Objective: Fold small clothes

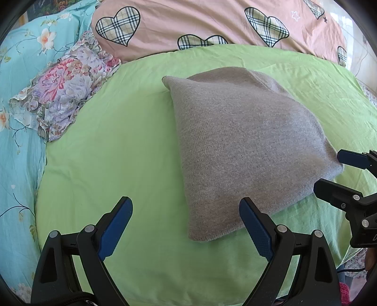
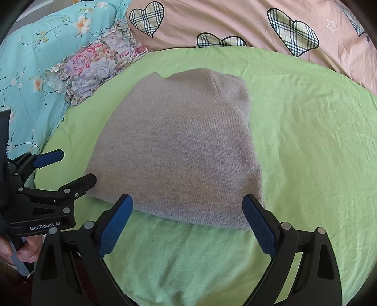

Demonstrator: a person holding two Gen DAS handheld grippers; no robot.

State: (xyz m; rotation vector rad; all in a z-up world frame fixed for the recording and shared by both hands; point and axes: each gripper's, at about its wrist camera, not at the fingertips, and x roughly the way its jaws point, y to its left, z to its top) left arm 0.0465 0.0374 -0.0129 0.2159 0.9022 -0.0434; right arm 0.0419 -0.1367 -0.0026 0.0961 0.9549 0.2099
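Left wrist view: my left gripper (image 1: 186, 226) hangs over the green sheet (image 1: 117, 141) with its blue pads spread wide and nothing between them. The grey knit garment (image 1: 240, 146) lies folded flat on the sheet, ahead and to the right, its near corner just beyond my right pad. My right gripper (image 1: 329, 174) shows at the right edge, jaws apart beside the garment's right corner, holding nothing. A floral cloth (image 1: 61, 89) lies at the sheet's far left, with a pink heart-print quilt (image 1: 212, 21) behind it. Right wrist view: my right gripper (image 2: 187, 223) is just as wide open and empty, with the garment's (image 2: 179, 150) near edge between the fingertips. My left gripper (image 2: 70, 167) sits open at the left edge, close to the garment's left corner.
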